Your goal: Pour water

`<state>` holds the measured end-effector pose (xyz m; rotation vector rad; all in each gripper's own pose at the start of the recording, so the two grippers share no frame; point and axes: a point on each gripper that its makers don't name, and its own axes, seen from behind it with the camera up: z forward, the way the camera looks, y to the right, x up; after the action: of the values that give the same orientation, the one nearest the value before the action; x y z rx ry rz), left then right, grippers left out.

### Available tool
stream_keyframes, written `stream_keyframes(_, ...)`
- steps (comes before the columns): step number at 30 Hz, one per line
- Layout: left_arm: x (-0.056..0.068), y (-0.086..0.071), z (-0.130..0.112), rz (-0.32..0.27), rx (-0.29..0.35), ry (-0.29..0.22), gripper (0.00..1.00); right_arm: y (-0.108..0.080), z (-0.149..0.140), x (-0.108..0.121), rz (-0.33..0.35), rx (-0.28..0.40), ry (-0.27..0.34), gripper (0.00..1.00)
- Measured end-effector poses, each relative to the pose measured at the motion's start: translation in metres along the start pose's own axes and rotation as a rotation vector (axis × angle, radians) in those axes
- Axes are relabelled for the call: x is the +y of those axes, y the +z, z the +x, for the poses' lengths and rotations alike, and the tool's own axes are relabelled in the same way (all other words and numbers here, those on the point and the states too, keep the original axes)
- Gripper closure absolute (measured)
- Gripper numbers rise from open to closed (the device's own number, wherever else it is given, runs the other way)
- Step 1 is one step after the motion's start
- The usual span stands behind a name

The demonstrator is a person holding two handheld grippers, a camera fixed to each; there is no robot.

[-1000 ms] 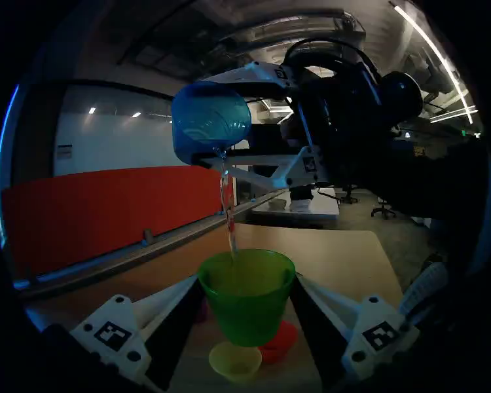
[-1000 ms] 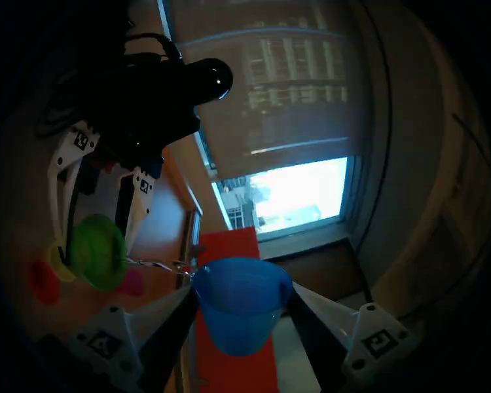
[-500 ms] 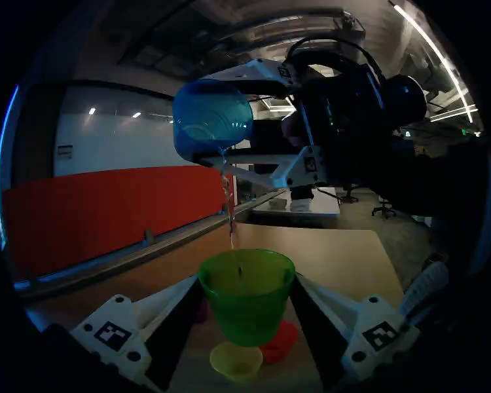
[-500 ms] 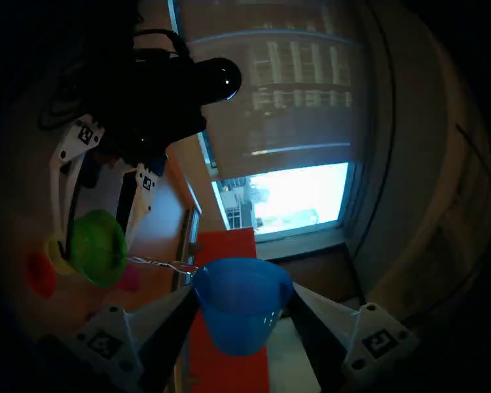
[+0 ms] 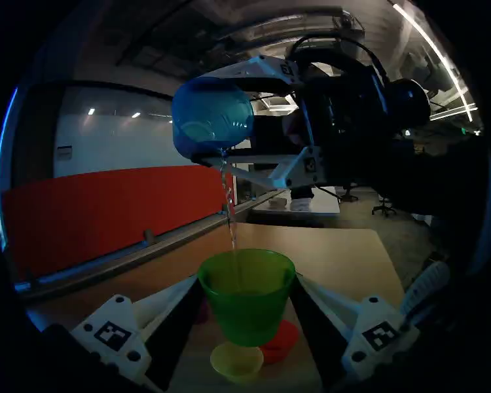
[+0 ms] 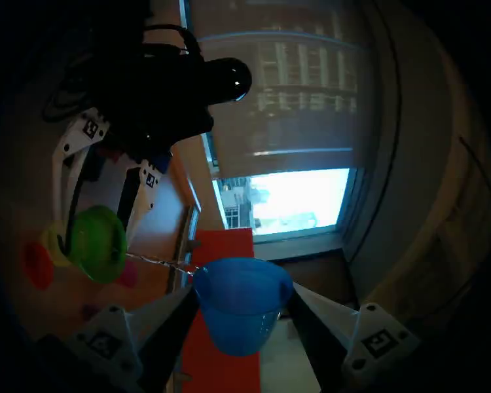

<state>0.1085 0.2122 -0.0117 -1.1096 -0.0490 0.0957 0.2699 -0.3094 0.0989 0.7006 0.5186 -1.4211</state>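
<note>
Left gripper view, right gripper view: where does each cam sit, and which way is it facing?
Left gripper view: on the left gripper, roughly level, looking across the table; its own fingers clamp the green cup, with the right gripper above.
Right gripper view: on the right gripper, rolled sideways, facing a window; its own fingers clamp the blue cup.
Shared: both cups, both grippers, the water stream.

between the two fingers of our left gripper [image 5: 247, 295] we hold a green cup [image 5: 247, 304] upright, both fingers pressed on its sides. above it the right gripper [image 5: 203, 121] clamps a tipped blue cup [image 5: 213, 118], and a thin stream of water [image 5: 230, 209] falls from its rim into the green cup. just below our fingertips a yellow cup [image 5: 236, 362] and a red cup [image 5: 279, 342] sit on the table [image 5: 337, 255].
</note>
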Motion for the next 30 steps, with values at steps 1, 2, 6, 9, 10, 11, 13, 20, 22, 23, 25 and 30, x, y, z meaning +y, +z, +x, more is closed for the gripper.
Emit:
stream_keyframes(1,-0.0001,0.0001,-0.0002,0.0,0.0,-0.001,0.14,0.0,0.0,-0.0003,0.001,0.001,-0.003,0.1)
stream_keyframes(2,-0.0002,0.0002,-0.0003,0.0,0.0,-0.001,0.14,0.0,0.0,-0.0006,0.001,0.002,-0.006,0.1)
stream_keyframes(6,-0.001,0.0004,-0.0023,0.002,-0.002,-0.004,0.14,0.0004,0.0007,-0.0019,0.002,0.006,-0.017,0.1)
stream_keyframes(9,-0.0018,0.0007,-0.0033,0.004,-0.005,-0.003,0.14,0.0008,0.0009,-0.001,-0.001,0.006,-0.032,0.1)
stream_keyframes(10,-0.0021,0.0007,-0.0032,0.004,-0.005,-0.003,0.13,0.001,0.0009,-0.0006,-0.001,0.005,-0.037,0.1)
stream_keyframes(11,-0.0023,0.0008,-0.0031,0.004,-0.005,-0.004,0.14,0.0011,0.0009,-0.0003,-0.002,0.005,-0.042,0.1)
stream_keyframes(13,-0.0027,0.0009,-0.0028,0.004,-0.004,-0.004,0.14,0.0014,0.0008,0.0005,-0.003,0.005,-0.052,0.1)
stream_keyframes(20,-0.0039,0.0015,-0.0022,0.005,-0.001,-0.008,0.14,0.0019,0.0007,0.0021,-0.006,0.005,-0.082,0.1)
stream_keyframes(22,-0.0041,0.0015,-0.0022,0.005,-0.001,-0.008,0.14,0.0018,0.0009,0.0023,-0.006,0.005,-0.09,0.1)
stream_keyframes(23,-0.0041,0.0015,-0.0021,0.005,0.0,-0.008,0.14,0.0018,0.0012,0.0024,-0.006,0.005,-0.094,0.1)
stream_keyframes(25,-0.0042,0.0014,-0.0019,0.006,0.0,-0.007,0.14,0.0019,0.0016,0.0023,-0.005,0.005,-0.101,0.1)
stream_keyframes(30,-0.0041,0.0016,-0.0018,0.009,0.001,-0.007,0.14,0.0024,0.0034,0.0021,-0.006,0.007,-0.121,0.1)
